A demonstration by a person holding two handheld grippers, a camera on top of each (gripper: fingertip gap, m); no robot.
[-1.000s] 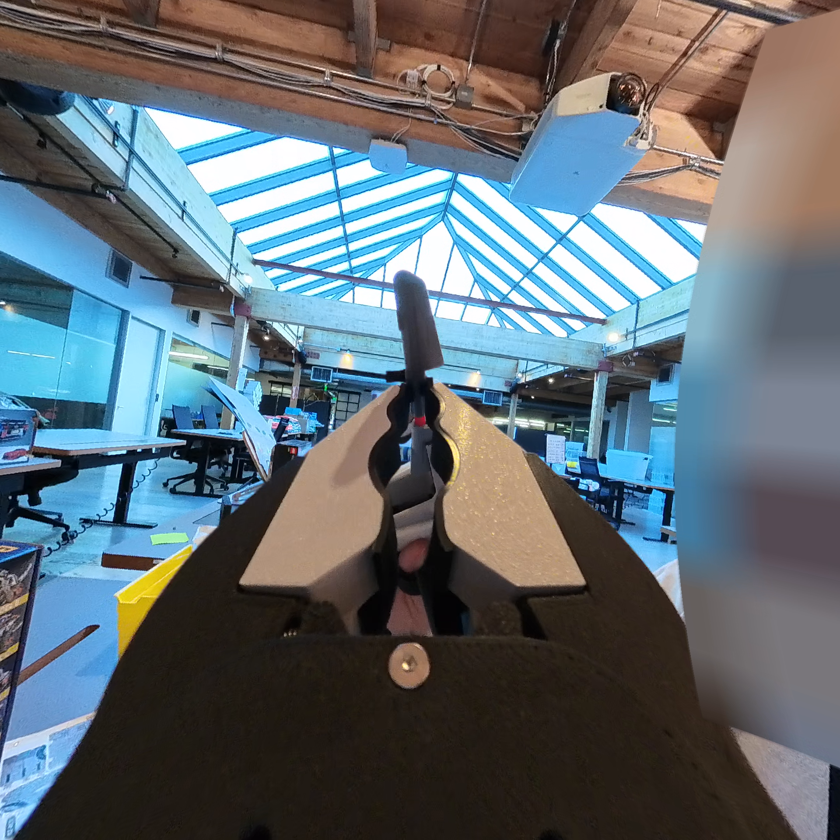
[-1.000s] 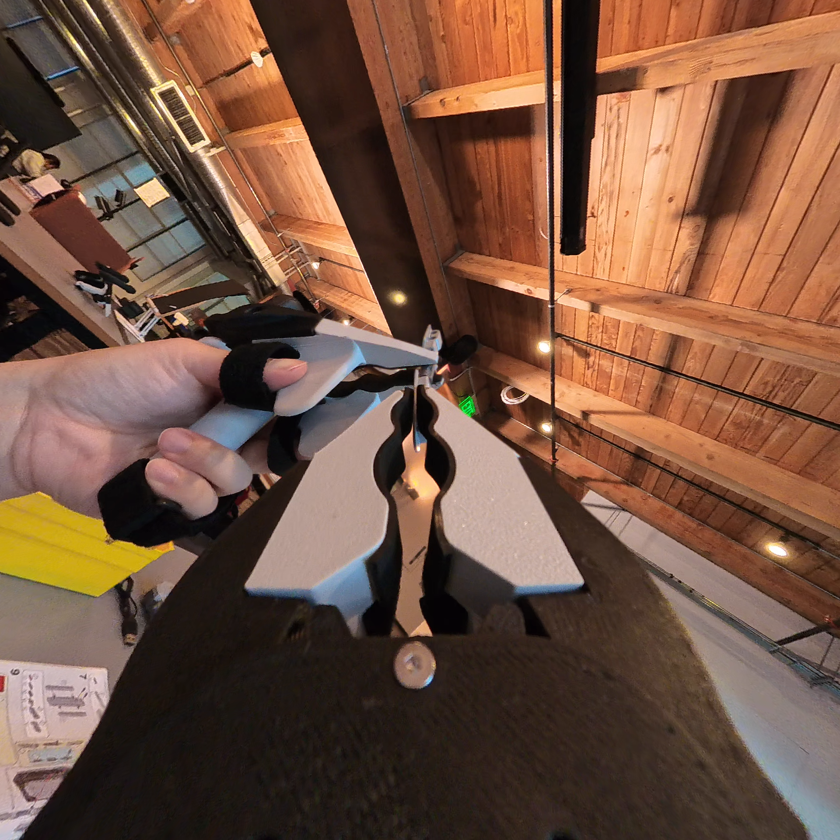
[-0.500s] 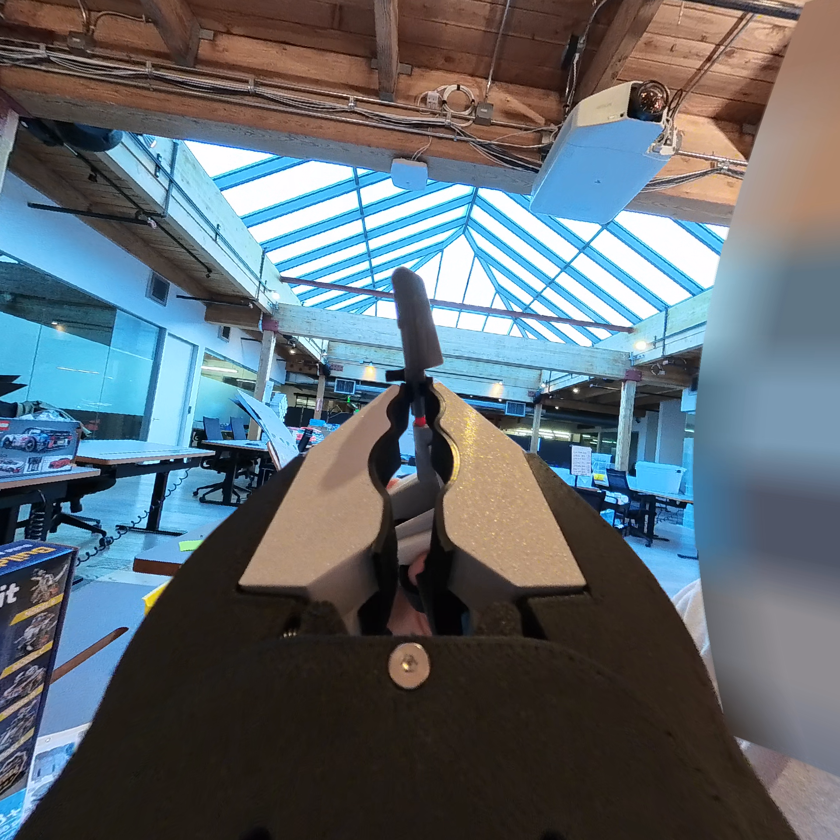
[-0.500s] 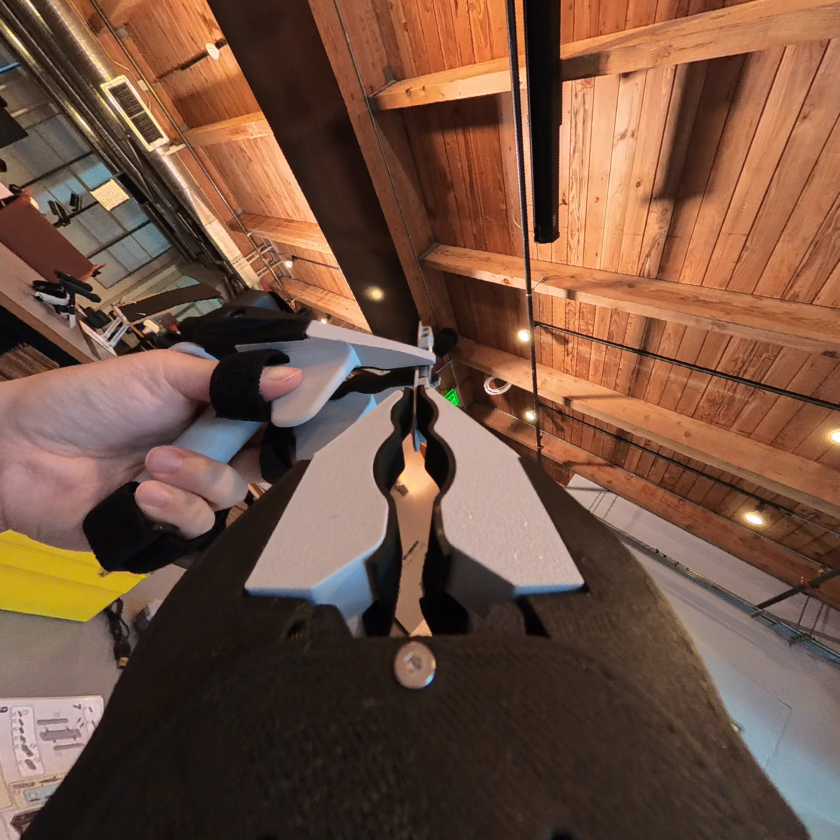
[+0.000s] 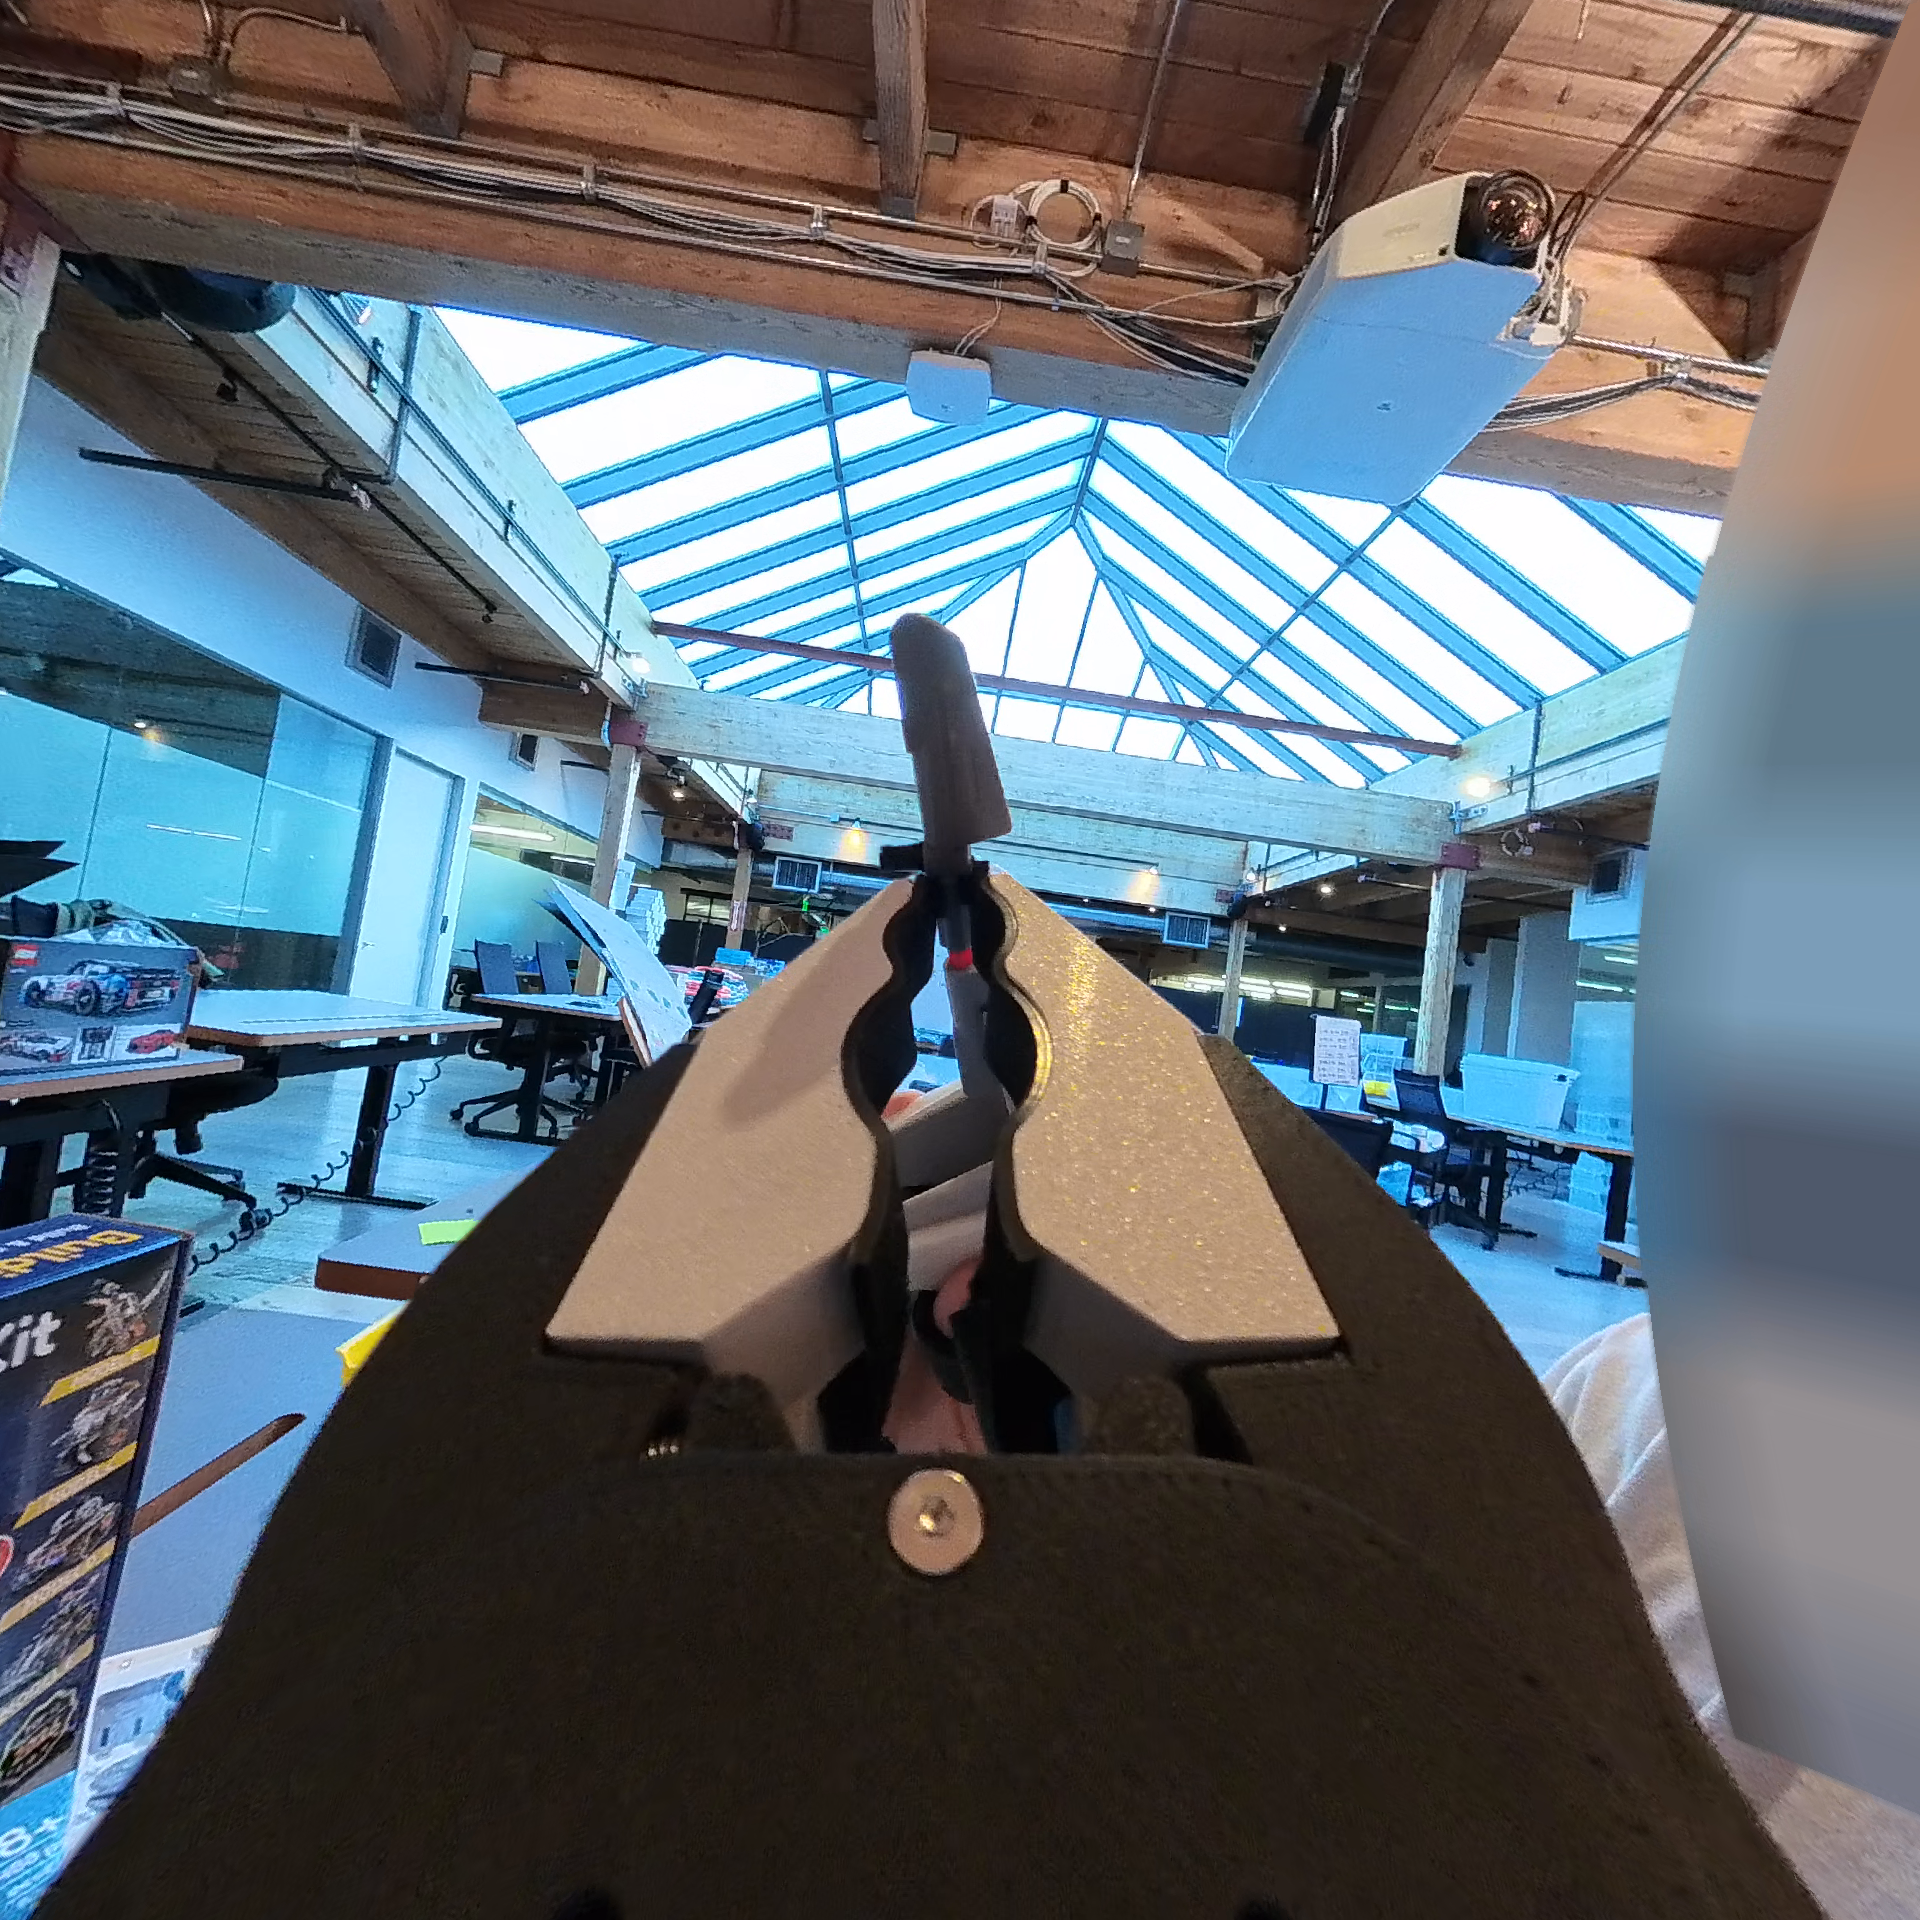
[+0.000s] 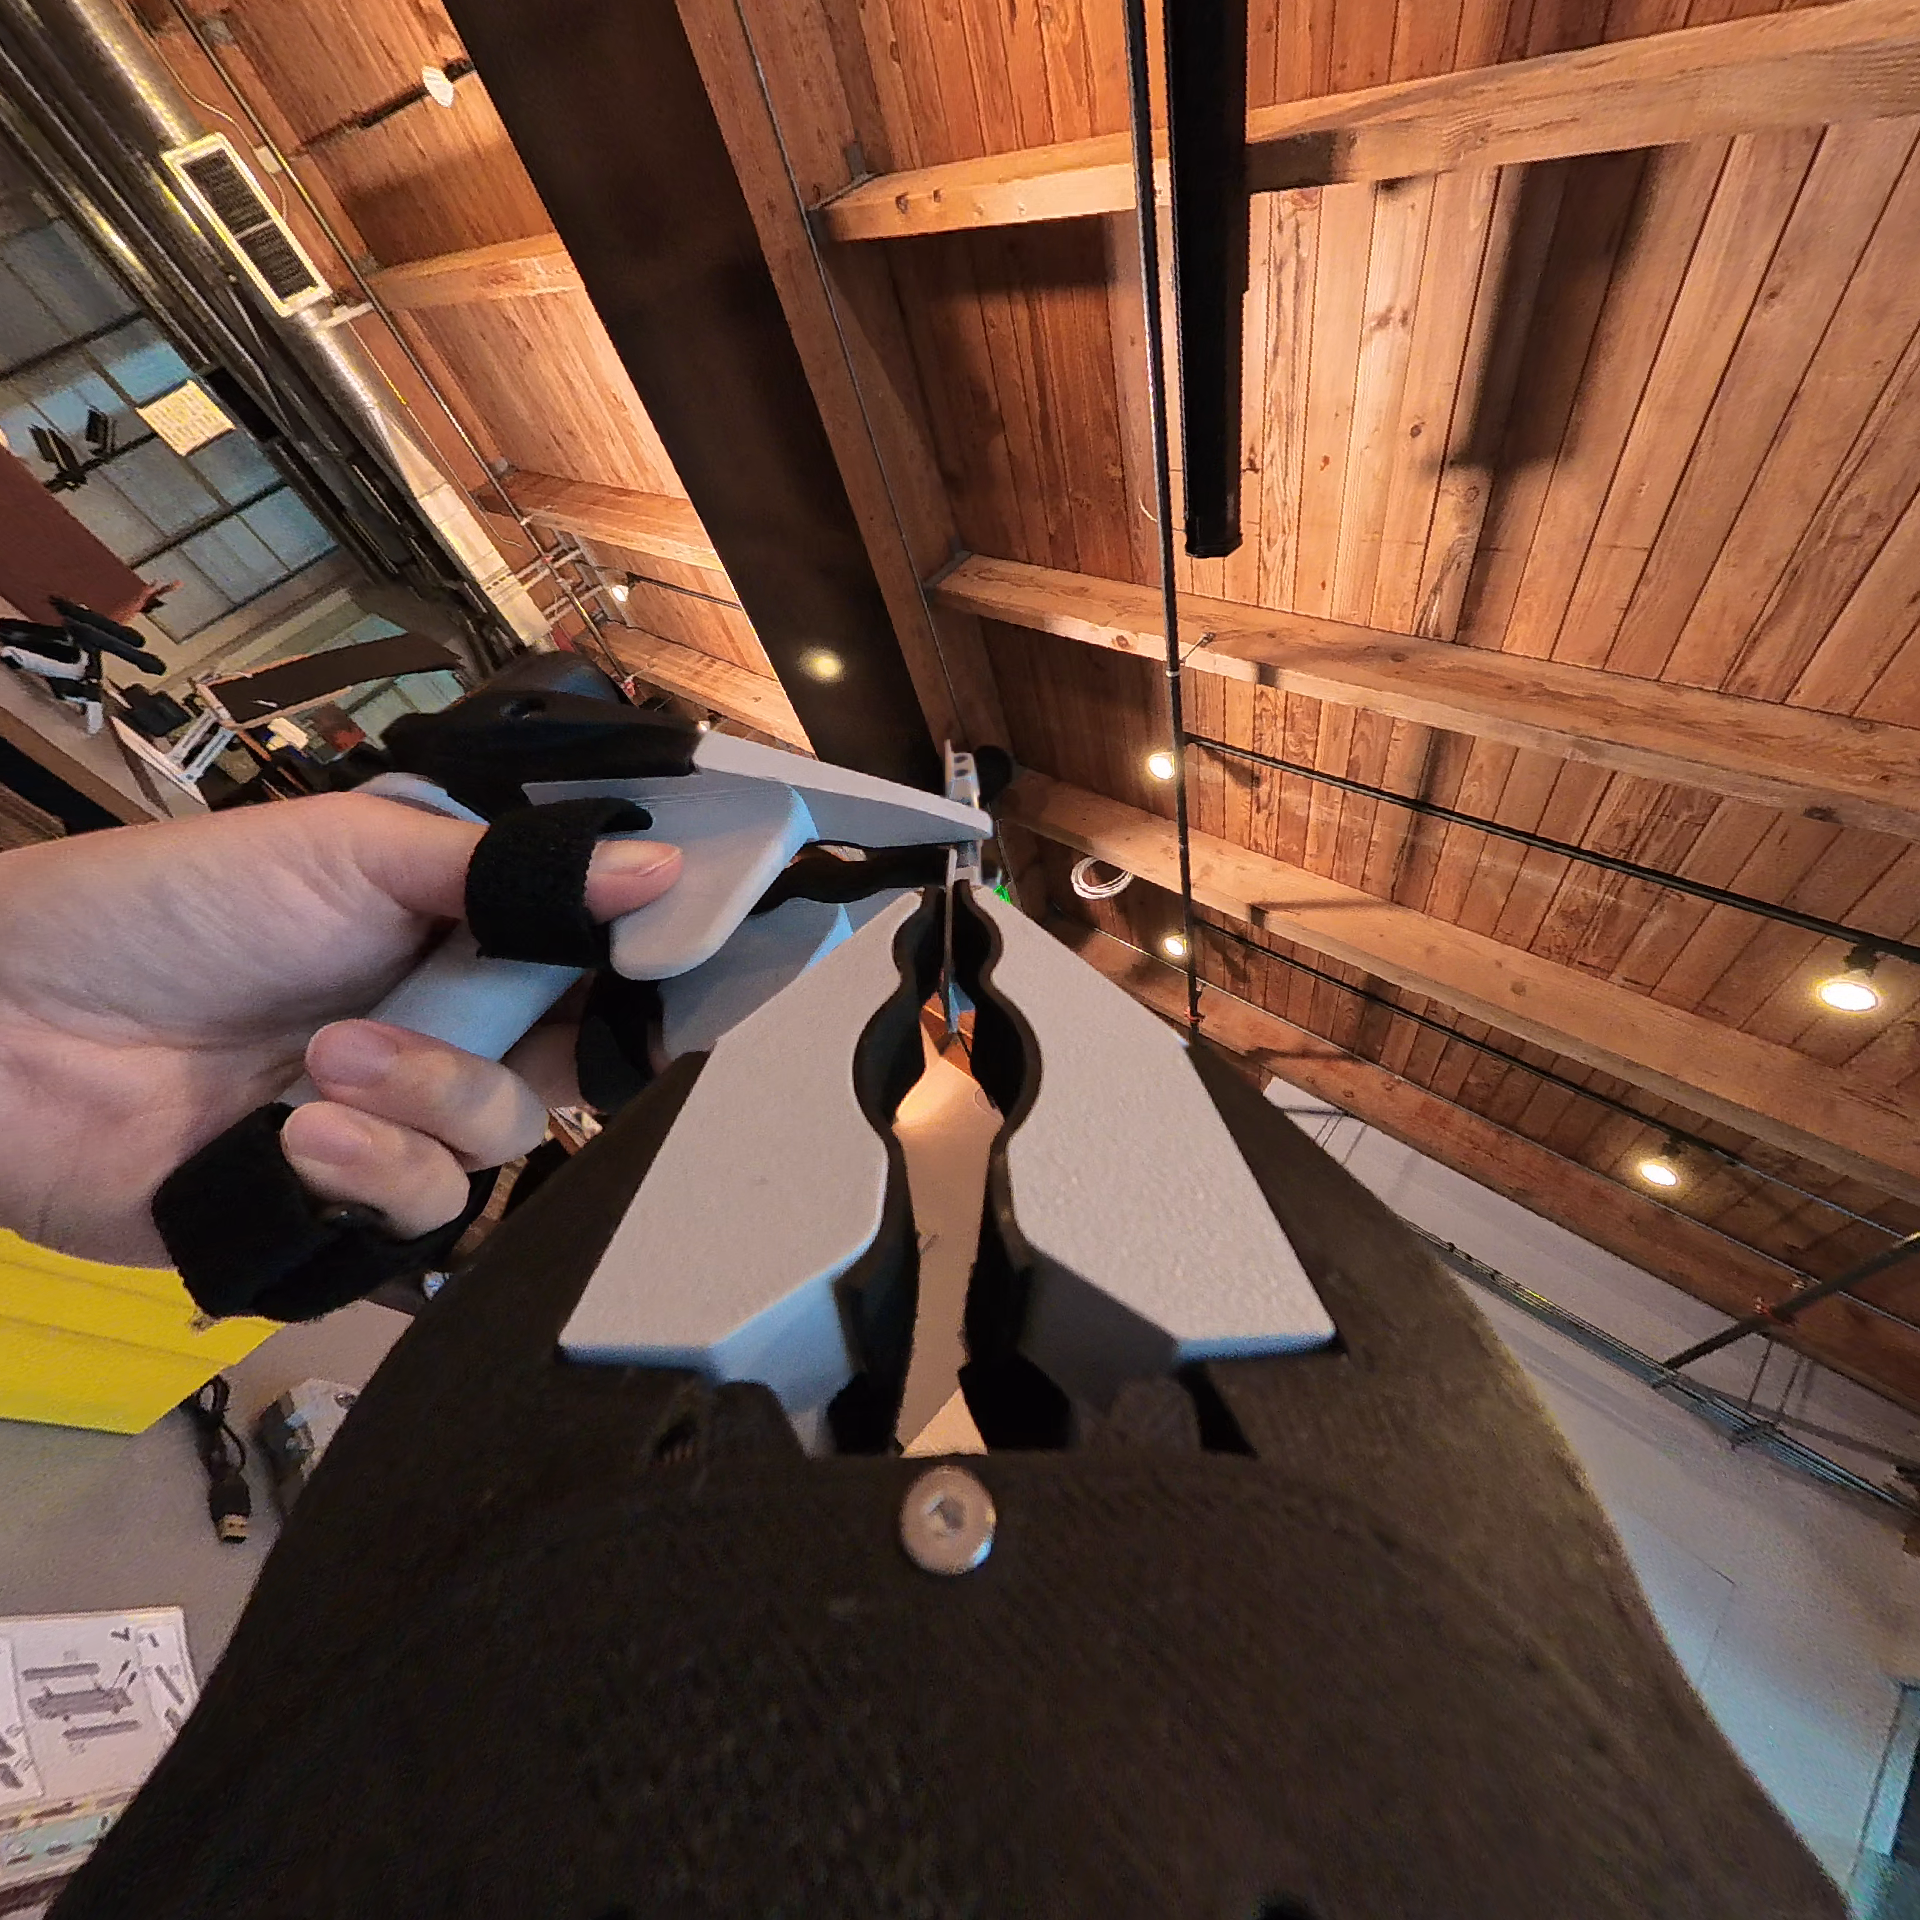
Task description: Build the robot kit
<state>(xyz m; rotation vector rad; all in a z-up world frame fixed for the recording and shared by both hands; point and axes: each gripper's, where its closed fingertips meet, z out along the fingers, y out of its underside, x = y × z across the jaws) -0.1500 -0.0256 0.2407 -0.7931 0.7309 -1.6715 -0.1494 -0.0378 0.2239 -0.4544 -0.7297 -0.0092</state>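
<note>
Both grippers are held up in the air, tilted toward the ceiling, tips meeting at one spot.

The left gripper point(image 5: 940, 904) has its fingers pressed together at the tips, pinching a dark grey piece point(image 5: 940, 748). This is a slim part that sticks up past the tips, w/ a red ring point(image 5: 961, 956) and a thin grey shaft running down between the fingers. It's prob. a building-kit part; exact type too small to tell.

The right gripper point(image 6: 951, 909) also has its fingers closed to a slit, nipping a thin light-grey piece point(image 6: 954, 997) right at the tips. In the right wrist view the left gripper comes in from the left, gripped by a hand point(image 6: 208, 987) w/ black straps, and its tips touch that same spot. Whether the two pieces are already joined can't be told.

Room: open air all round the tips, wooden ceiling point(image 6: 1455, 675) and projector point(image 5: 1382, 353) well apart above. The only tight spot is gripper against gripper.

Below and to the left is the worktop point(image 6: 83, 1538), w/ a yellow bin point(image 6: 83, 1340), USB cable point(image 6: 223, 1496), instruction sheet point(image 6: 83, 1704) and a boxed kit point(image 5: 73, 1455), none of them near the fingers.
</note>
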